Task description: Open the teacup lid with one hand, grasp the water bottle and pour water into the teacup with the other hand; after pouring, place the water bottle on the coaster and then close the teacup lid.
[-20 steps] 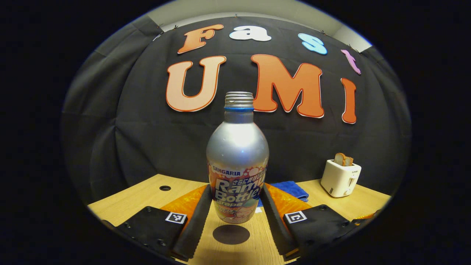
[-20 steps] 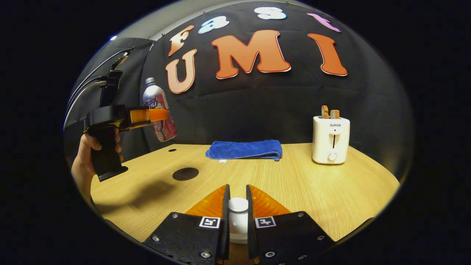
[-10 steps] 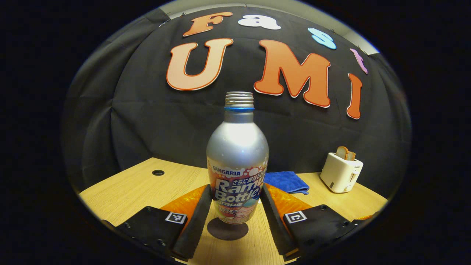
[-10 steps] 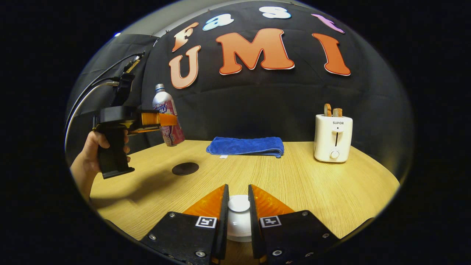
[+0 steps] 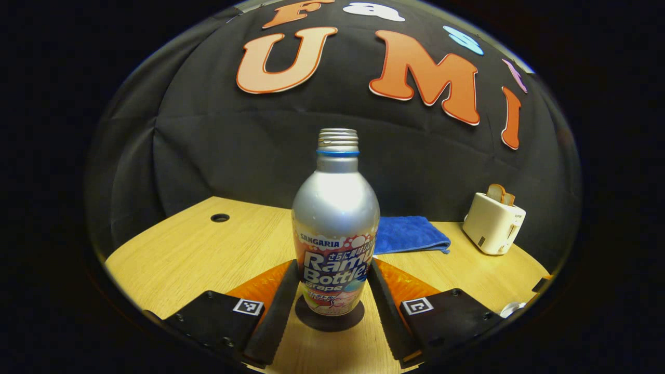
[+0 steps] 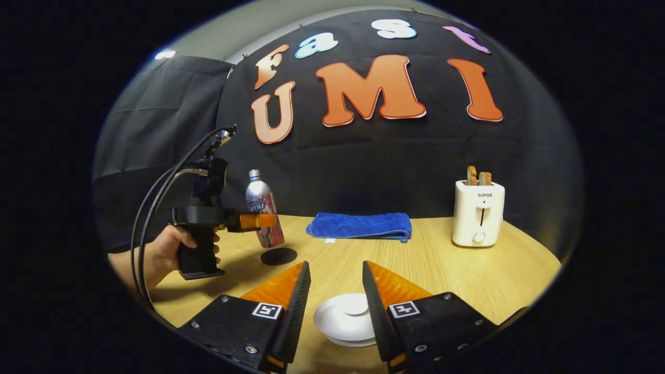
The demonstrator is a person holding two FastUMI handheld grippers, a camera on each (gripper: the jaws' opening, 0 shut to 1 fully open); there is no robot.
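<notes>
My left gripper (image 5: 332,266) is shut on a silver, uncapped water bottle (image 5: 335,218), held upright. Its base sits right over the dark round coaster (image 5: 330,320); whether they touch I cannot tell. In the right gripper view the same bottle (image 6: 263,213) stands at the coaster's (image 6: 279,256) left edge, held by the left gripper (image 6: 260,221) in a person's hand (image 6: 169,249). My right gripper (image 6: 336,266) is open. The white teacup lid (image 6: 345,322) lies low between its fingers, touched by neither. The cup under it is hidden.
A folded blue towel (image 6: 359,226) lies at the back of the wooden table (image 6: 467,275). A white toaster (image 6: 478,213) with bread slices stands at the back right. There is a small hole (image 5: 220,217) in the table's far left. Cables (image 6: 156,208) trail from the left gripper.
The left gripper has brought the bottle down from the air to just over the coaster. The right gripper, shut on the lid's knob before, has opened and let the lid go.
</notes>
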